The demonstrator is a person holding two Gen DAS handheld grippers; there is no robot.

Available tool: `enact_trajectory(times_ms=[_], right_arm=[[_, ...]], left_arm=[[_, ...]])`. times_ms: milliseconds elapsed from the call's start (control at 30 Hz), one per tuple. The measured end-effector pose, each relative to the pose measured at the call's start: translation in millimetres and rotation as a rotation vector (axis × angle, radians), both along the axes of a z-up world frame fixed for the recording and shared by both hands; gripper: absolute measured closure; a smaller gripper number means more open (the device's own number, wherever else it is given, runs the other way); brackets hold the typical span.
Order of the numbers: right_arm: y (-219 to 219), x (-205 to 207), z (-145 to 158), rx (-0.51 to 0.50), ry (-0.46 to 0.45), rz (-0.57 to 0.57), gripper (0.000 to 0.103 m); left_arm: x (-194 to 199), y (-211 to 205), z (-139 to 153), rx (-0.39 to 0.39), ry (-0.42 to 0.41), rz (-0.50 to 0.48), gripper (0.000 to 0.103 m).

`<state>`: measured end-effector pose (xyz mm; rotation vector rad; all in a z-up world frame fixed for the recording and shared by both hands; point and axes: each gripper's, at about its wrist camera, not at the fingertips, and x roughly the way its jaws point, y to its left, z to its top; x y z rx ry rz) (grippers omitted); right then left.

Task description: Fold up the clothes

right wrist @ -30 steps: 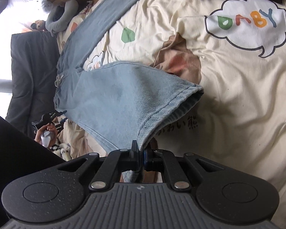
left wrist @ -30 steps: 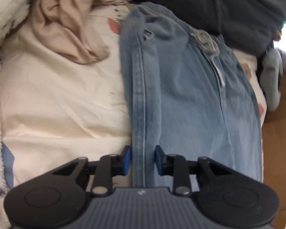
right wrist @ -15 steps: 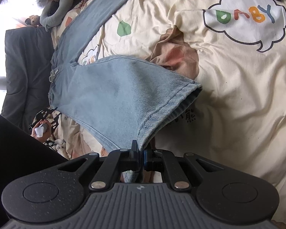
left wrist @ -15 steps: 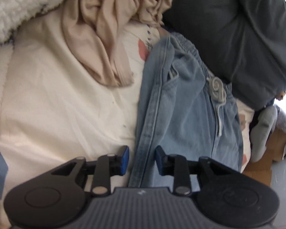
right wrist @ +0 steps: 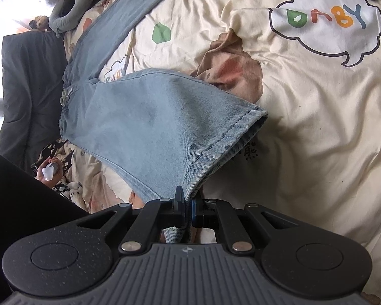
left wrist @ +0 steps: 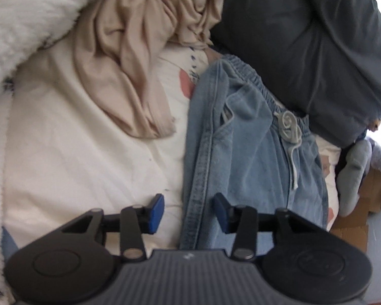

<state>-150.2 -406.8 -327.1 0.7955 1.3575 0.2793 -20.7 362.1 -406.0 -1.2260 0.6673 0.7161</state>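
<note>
Light blue jeans (left wrist: 243, 152) lie on a cream printed bedsheet (left wrist: 76, 167), waistband and drawstring knot toward the dark pillow. My left gripper (left wrist: 188, 212) is open, its blue pads either side of the jeans' side seam near the hip. In the right wrist view the jeans (right wrist: 144, 124) spread across the sheet, one leg running up to the top edge. My right gripper (right wrist: 186, 207) is shut on the hem corner of the nearer leg and holds it lifted off the bed. The left gripper (right wrist: 52, 156) shows small at the far left beside the waistband.
A crumpled beige garment (left wrist: 144, 58) lies left of the jeans. A dark grey pillow (left wrist: 312, 40) sits behind the waistband. A white fluffy blanket (left wrist: 25, 20) edges the left. A grey plush toy (left wrist: 353, 172) and cardboard box (left wrist: 368, 203) are at right.
My left gripper has opened wider and pulled back along the side seam, bringing the waistband and pillow further into view. My right gripper keeps its hold on the hem, shifting slightly.
</note>
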Motion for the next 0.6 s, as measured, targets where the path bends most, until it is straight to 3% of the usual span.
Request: enact_trajectory(times_ms=[300, 600], right_arm=[[0, -1, -3, -0.001, 0.001, -0.002, 0.101], [0, 2, -3, -0.009, 0.002, 0.019, 0.101]], left_arm=[[-5, 2, 4, 0.034, 0.029, -0.012, 0.065], [22, -6, -3, 0.05, 0.051, -0.088, 0.067]])
